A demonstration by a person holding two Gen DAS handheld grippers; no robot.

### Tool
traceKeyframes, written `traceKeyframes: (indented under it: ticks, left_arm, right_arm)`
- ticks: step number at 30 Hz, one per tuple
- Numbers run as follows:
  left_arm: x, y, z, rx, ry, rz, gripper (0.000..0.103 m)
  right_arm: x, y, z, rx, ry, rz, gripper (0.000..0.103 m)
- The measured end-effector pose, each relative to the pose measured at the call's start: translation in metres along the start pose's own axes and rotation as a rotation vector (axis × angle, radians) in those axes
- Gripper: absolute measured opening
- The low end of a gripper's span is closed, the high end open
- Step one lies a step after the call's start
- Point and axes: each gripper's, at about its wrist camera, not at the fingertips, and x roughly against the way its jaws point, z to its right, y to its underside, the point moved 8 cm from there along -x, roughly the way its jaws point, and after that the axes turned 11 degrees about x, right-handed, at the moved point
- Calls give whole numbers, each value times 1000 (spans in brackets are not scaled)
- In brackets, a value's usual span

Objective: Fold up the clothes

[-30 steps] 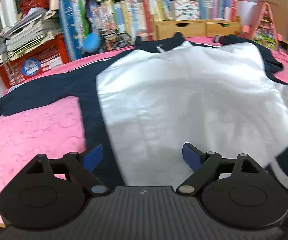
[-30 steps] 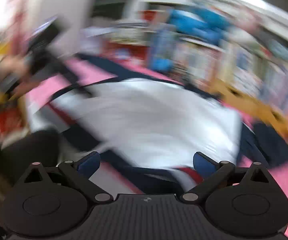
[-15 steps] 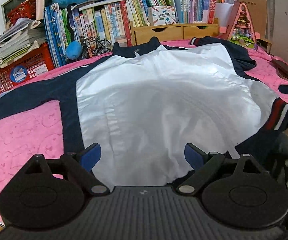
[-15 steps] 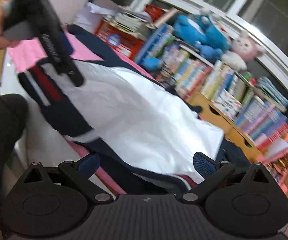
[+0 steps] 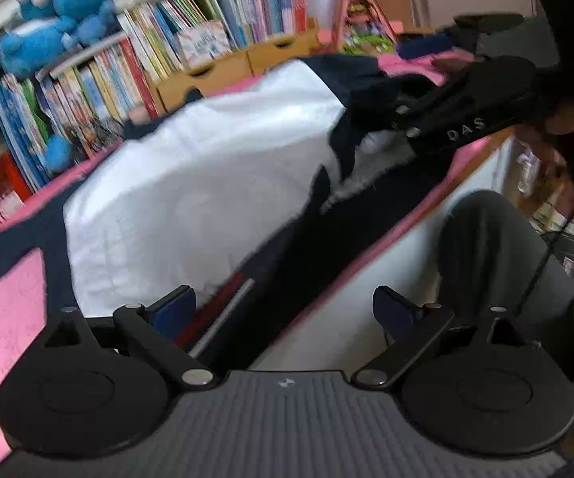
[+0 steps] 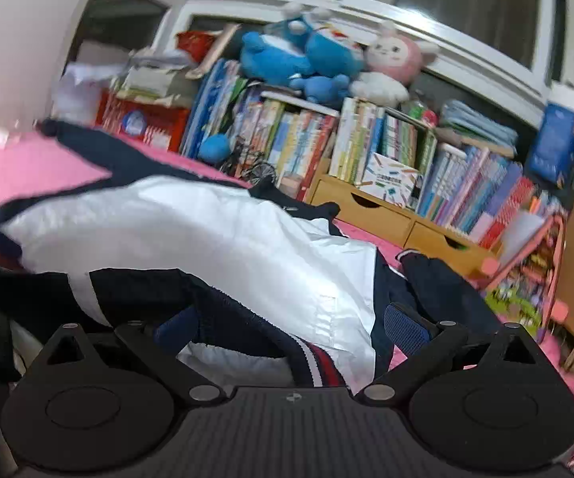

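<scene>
a white-and-navy jacket (image 5: 191, 183) lies across the pink quilted bedspread (image 5: 4, 318); left gripper (image 5: 283, 310) jaws opening, holding nothing; right gripper (image 6: 291, 328) spread over the striped hem.

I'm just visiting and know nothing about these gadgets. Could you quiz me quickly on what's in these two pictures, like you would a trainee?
1. True or false: the jacket lies on a pink cover.
2. Which colour is the jacket's big middle panel? A white, B green, C yellow.
3. Fill in: the left tongs are ____, gripping nothing.

Key: 1 true. 2 A. 3 opening.
</scene>
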Motion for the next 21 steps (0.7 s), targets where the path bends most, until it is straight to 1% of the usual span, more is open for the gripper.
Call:
traceKeyframes:
  ticks: [1,4,6,8,9,10,11,12,13,14,15,16,17,19,21]
  left_arm:
    - [-1,-2,-7,-7,-56,22,97]
    - [-13,-4,-38,-30,-304,73,97]
    - [-18,2,-53,-24,-374,65,98]
    - [-15,8,-61,-9,-392,76,98]
    - [-12,6,-63,-12,-411,91,98]
    - [-7,1,-67,-23,-447,121,98]
    - [-1,-5,-72,-31,-484,153,98]
    - [7,-14,-80,-31,-525,192,98]
    - [16,-23,-89,-31,-566,230,98]
    - [25,-32,-97,-31,-607,269,99]
    - [34,-40,-105,-29,-642,304,103]
    - [41,-45,-114,-17,-646,320,103]
    - [49,-46,-120,-2,-633,328,103]
    - [60,-45,-126,21,-609,328,103]
    - [61,-32,-119,9,-597,298,103]
  right_arm:
    - [1,1,3,-17,-4,0,100]
    - [5,9,2,-20,-15,-9,100]
    - [10,18,-6,7,-34,-16,100]
    - [15,28,-19,67,-62,-31,100]
    - [16,31,-26,104,-67,-37,100]
    - [16,33,-33,140,-60,-46,100]
    - [15,35,-38,177,-48,-56,100]
    - [12,35,-39,208,-7,-66,98]
    - [9,32,-35,218,41,-73,94]
    - [7,29,-26,207,98,-78,91]
    - [5,25,-11,171,157,-80,89]
    - [7,21,6,112,197,-74,88]
    - [12,17,20,47,213,-52,86]
    - [34,8,45,-73,232,14,86]
    - [59,2,56,-102,258,61,85]
